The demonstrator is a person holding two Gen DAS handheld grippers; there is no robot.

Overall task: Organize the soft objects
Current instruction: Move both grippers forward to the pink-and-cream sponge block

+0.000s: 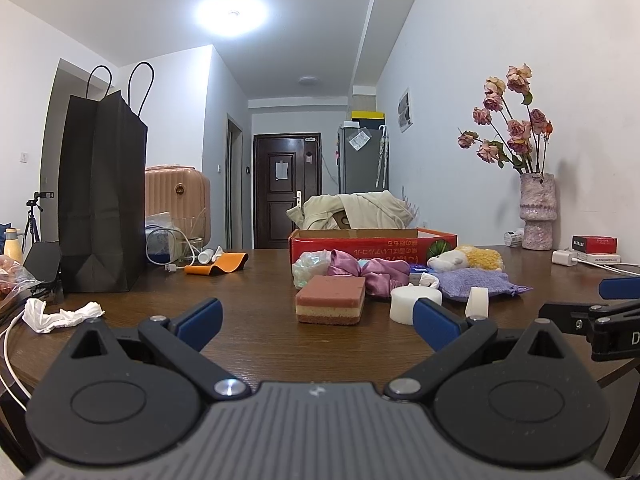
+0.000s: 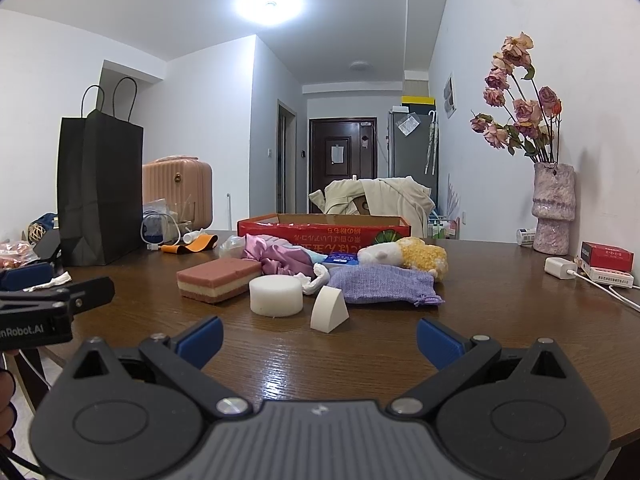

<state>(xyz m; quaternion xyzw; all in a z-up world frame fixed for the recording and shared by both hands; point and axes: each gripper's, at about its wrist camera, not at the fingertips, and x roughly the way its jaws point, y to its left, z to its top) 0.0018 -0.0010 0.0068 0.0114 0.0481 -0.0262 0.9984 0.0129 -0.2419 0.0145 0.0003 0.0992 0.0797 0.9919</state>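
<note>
Soft objects lie in a heap on the brown table before a red cardboard box: a layered pink sponge, a white foam cylinder, a white wedge sponge, a purple knit pouch, a pink satin scrunchie and a yellow-white plush toy. My left gripper is open and empty, just short of the pink sponge. My right gripper is open and empty, just short of the wedge sponge.
A tall black paper bag stands at the left with cables and a crumpled tissue near it. A vase of dried roses, a charger and small boxes stand at the right by the wall.
</note>
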